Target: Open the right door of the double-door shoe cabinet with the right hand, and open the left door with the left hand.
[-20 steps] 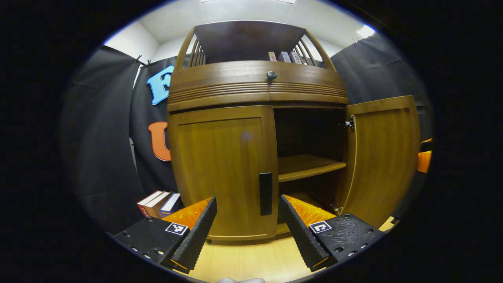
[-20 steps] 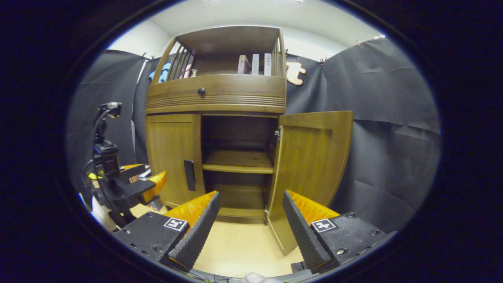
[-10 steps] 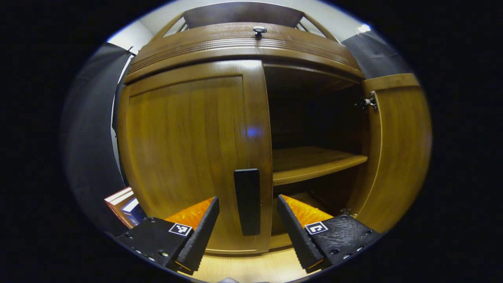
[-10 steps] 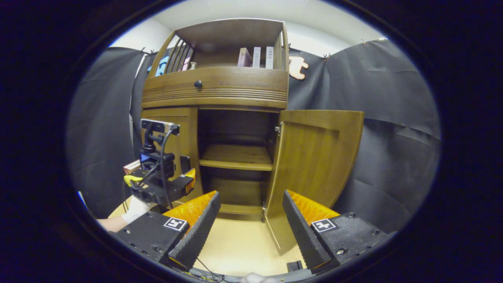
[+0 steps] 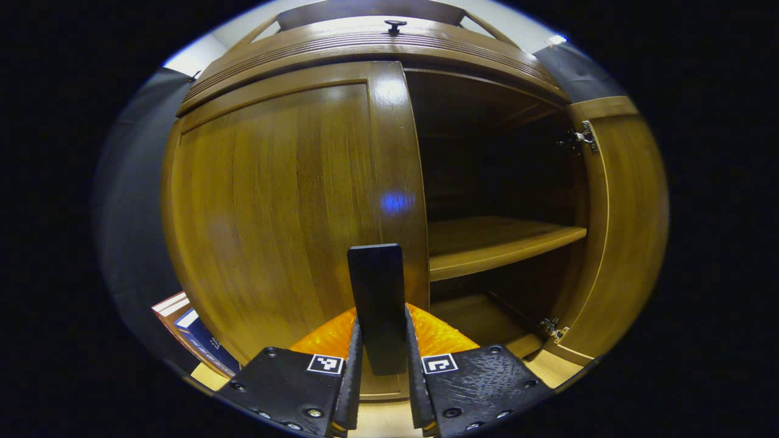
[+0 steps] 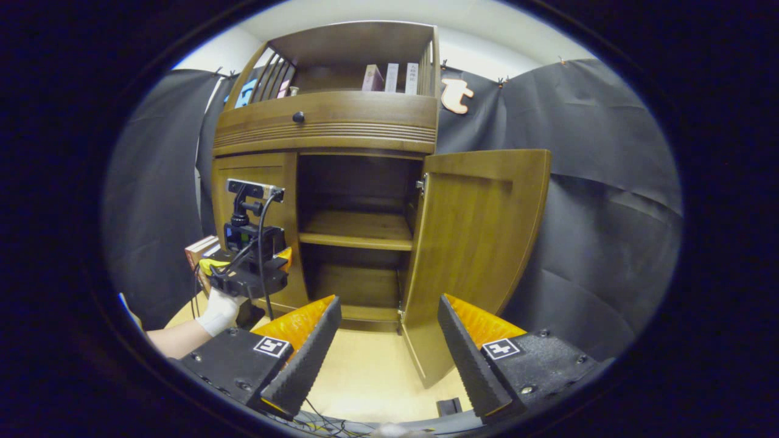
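1. Two doors front the lower half of a wooden shoe cabinet (image 6: pixel 328 121), which stands on a pale wood floor (image 6: pixel 371 377) against black cloth.
2. In the right gripper view, the right door (image 6: pixel 481 243) stands swung wide open, hinged on the cabinet's right side, its lower corner near the floor.
3. The open half shows a dark interior with one wooden shelf (image 5: pixel 493 240) across the middle.
4. The left door (image 5: pixel 274 201) sits closed against the cabinet front.
5. A black upright handle (image 5: pixel 377 298) is fixed near the left door's inner edge, next to the opening.
6. In the left gripper view, the left gripper (image 5: pixel 378 365) has its two black ridged fingers drawn in against either side of that handle, pinching its lower part.
7. The same gripper appears in the right gripper view as a black and orange tool (image 6: pixel 252 274) at the left door, held by a hand in a white glove (image 6: pixel 219 310); from there the contact with the handle is hard to make out.
8. The right gripper (image 6: pixel 389 347) hangs back from the cabinet, over the floor, with its fingers spread wide and nothing between them.
9. Above the doors is a ribbed drawer front with a small dark knob (image 6: pixel 298 117).
10. Several books (image 6: pixel 389 78) stand on the open top shelf.
11. More books (image 5: pixel 188 328) lie low beside the cabinet's left side.
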`<state>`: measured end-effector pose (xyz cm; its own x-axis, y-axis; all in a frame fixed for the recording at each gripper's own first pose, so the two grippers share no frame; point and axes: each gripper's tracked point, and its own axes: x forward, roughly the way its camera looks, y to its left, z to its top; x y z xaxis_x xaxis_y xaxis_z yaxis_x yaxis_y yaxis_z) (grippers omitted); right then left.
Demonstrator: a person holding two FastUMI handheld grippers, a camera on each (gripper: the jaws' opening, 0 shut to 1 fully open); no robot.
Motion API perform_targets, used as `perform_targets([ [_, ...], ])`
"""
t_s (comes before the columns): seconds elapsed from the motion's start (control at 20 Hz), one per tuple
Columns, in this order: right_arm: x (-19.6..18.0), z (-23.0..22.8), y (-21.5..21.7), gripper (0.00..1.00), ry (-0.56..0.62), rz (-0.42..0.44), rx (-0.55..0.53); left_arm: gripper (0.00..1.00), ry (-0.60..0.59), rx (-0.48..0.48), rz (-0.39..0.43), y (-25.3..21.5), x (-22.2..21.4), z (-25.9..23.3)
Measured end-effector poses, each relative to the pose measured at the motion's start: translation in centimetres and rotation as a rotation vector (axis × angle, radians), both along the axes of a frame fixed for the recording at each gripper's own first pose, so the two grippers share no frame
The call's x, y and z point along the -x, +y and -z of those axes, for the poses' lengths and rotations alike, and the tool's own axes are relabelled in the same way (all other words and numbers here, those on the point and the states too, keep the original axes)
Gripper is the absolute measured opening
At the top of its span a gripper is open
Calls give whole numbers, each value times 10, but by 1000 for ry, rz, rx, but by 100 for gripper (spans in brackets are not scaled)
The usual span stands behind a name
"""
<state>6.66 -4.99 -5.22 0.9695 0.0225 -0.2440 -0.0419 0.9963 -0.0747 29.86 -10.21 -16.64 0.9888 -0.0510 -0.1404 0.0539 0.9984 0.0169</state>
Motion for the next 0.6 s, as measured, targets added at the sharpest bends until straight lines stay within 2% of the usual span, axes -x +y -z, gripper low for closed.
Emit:
perform_targets([
  [0.05,0,1,-1,100,0,2,-4,41,5,5,9,-1,-1,0],
  [0.1,0,1,-1,100,-1,3,-8,33,5,18,20,-2,2,0],
  [0.15,2,1,-1,100,-1,2,-13,33,11,45,27,-2,5,-1],
  [0.2,3,1,-1,100,-1,0,-17,26,12,62,40,0,8,-2],
  [0.25,5,1,0,100,-2,-3,-18,34,17,63,53,0,13,0],
  [0.3,6,1,0,100,-4,-4,-19,26,14,59,61,2,19,0],
  [0.35,8,2,1,100,-4,-7,-19,34,17,60,69,2,23,1],
  [0.4,9,2,2,100,-4,-9,-21,26,16,64,78,3,30,0],
  [0.6,13,12,12,100,22,-37,-41,26,9,85,104,9,58,-1],
])
